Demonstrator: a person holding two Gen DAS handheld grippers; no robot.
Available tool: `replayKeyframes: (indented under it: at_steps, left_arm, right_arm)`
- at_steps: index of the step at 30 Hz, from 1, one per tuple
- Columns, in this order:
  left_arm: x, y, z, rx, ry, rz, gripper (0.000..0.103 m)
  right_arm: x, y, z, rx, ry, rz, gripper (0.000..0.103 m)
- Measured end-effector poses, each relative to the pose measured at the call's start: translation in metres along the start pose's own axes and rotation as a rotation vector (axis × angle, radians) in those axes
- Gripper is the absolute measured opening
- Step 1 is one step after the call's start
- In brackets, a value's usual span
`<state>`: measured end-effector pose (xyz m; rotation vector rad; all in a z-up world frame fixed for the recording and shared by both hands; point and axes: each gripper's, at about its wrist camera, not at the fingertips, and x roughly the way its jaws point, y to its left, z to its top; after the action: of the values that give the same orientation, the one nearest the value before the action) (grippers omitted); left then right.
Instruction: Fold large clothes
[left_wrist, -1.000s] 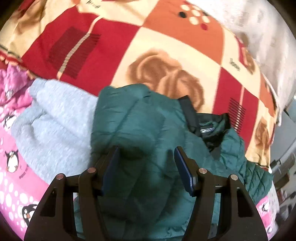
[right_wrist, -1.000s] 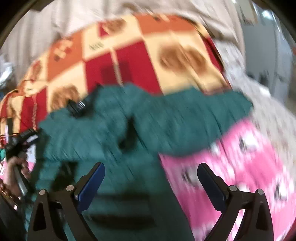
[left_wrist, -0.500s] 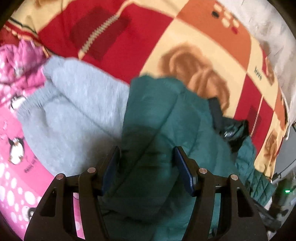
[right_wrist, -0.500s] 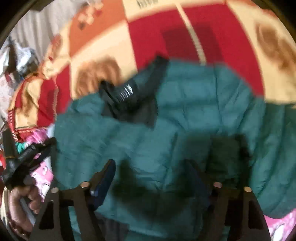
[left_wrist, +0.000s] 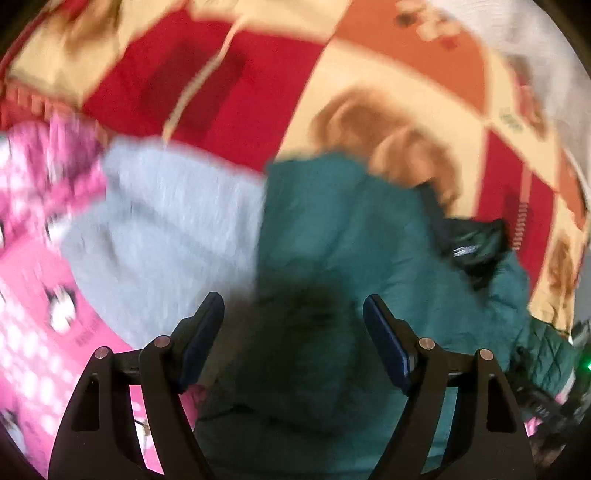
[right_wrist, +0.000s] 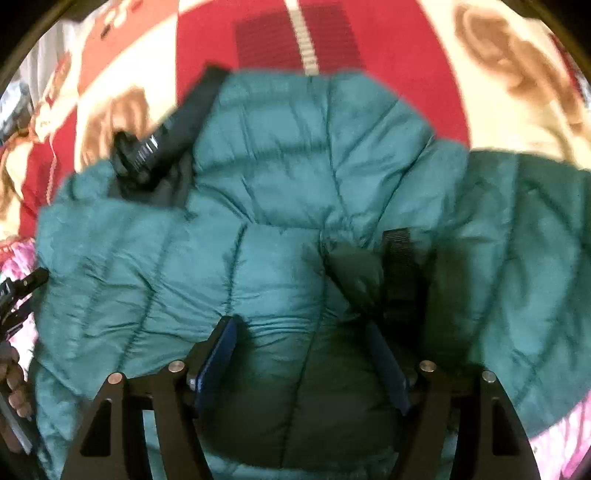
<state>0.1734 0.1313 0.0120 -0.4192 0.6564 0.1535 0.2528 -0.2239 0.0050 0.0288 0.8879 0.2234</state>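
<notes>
The green jacket (right_wrist: 295, 192) lies spread on the bed's checked blanket (right_wrist: 388, 44), one sleeve thrown out sideways, so folding looks barely started. The right gripper (right_wrist: 303, 350) sits spread over the padding, gripping nothing; the left gripper (left_wrist: 293, 332) hangs apart above its edge, beside grey clothing (left_wrist: 166, 221).

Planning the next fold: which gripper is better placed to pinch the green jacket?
Right, probably. The right gripper is open with jacket padding bulging between its fingers; the left gripper hangs open at the jacket's edge.
</notes>
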Motion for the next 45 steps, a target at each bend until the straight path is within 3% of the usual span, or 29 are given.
replayKeyframes:
  at_steps: [3,4,7,8,9,10,11,12,15,17,23,25,27,29,32,35,39,42,44,45]
  left_arm:
    - [-0.011,-0.025,-0.003,0.103,-0.025,-0.040,0.079]
    - [-0.004,-0.030,-0.008,0.130,0.008,-0.027,0.079]
    - [0.034,-0.032,-0.028,0.168,0.188,0.043,0.079]
    - [0.033,-0.031,-0.028,0.165,0.191,0.038,0.079]
    - [0.026,-0.032,-0.025,0.160,0.160,0.036,0.079]
    - [0.018,-0.032,-0.021,0.154,0.129,0.032,0.079]
    - [0.008,-0.031,-0.019,0.143,0.099,0.022,0.079]
    - [-0.003,-0.031,-0.018,0.127,0.075,0.005,0.079]
    - [-0.029,-0.032,-0.019,0.106,0.033,-0.026,0.079]
    - [-0.049,-0.036,-0.024,0.103,0.019,-0.039,0.079]
    - [-0.096,-0.044,-0.059,0.083,0.054,-0.112,0.079]
    - [-0.096,-0.049,-0.073,0.097,0.077,-0.104,0.079]
    - [-0.087,-0.059,-0.078,0.136,0.109,-0.091,0.079]
    - [-0.078,-0.064,-0.079,0.148,0.119,-0.069,0.079]
    - [-0.068,-0.068,-0.078,0.146,0.138,-0.073,0.079]
    - [-0.062,-0.072,-0.077,0.153,0.162,-0.076,0.079]
    - [-0.060,-0.075,-0.076,0.168,0.158,-0.074,0.079]
    - [-0.058,-0.072,-0.074,0.155,0.159,-0.064,0.079]
    - [-0.058,-0.068,-0.072,0.138,0.158,-0.058,0.079]
    - [-0.058,-0.066,-0.071,0.129,0.153,-0.048,0.079]
  right_arm:
    - [-0.035,0.020,0.001,-0.056,-0.090,0.016,0.075]
    - [-0.035,0.025,-0.001,-0.067,-0.084,0.003,0.086]
    - [0.003,0.025,-0.014,-0.075,0.096,-0.011,0.092]
    - [0.011,0.021,-0.017,-0.066,0.135,-0.001,0.090]
    - [0.009,0.017,-0.017,-0.043,0.117,0.009,0.084]
    - [-0.004,0.014,-0.013,-0.027,0.058,0.013,0.075]
    - [-0.022,0.009,-0.006,-0.009,-0.018,0.010,0.074]
    - [-0.053,-0.001,0.002,0.030,-0.165,0.001,0.074]
    - [-0.115,-0.032,0.013,0.153,-0.414,-0.044,0.089]
    - [-0.144,-0.064,0.014,0.253,-0.472,-0.118,0.097]
    - [-0.173,-0.189,-0.002,0.334,-0.364,-0.246,0.097]
    - [-0.177,-0.245,-0.014,0.404,-0.307,-0.255,0.097]
    - [-0.170,-0.298,-0.026,0.511,-0.241,-0.211,0.096]
    - [-0.166,-0.334,-0.036,0.594,-0.210,-0.141,0.085]
    - [-0.140,-0.365,-0.041,0.696,-0.166,0.036,0.084]
    - [-0.122,-0.373,-0.036,0.671,-0.145,0.012,0.073]
    - [-0.105,-0.372,-0.015,0.617,-0.140,0.009,0.070]
    - [-0.100,-0.373,-0.011,0.609,-0.181,-0.002,0.046]
    - [-0.114,-0.374,-0.017,0.627,-0.259,-0.022,0.026]
    - [-0.123,-0.374,-0.021,0.637,-0.290,-0.031,0.024]
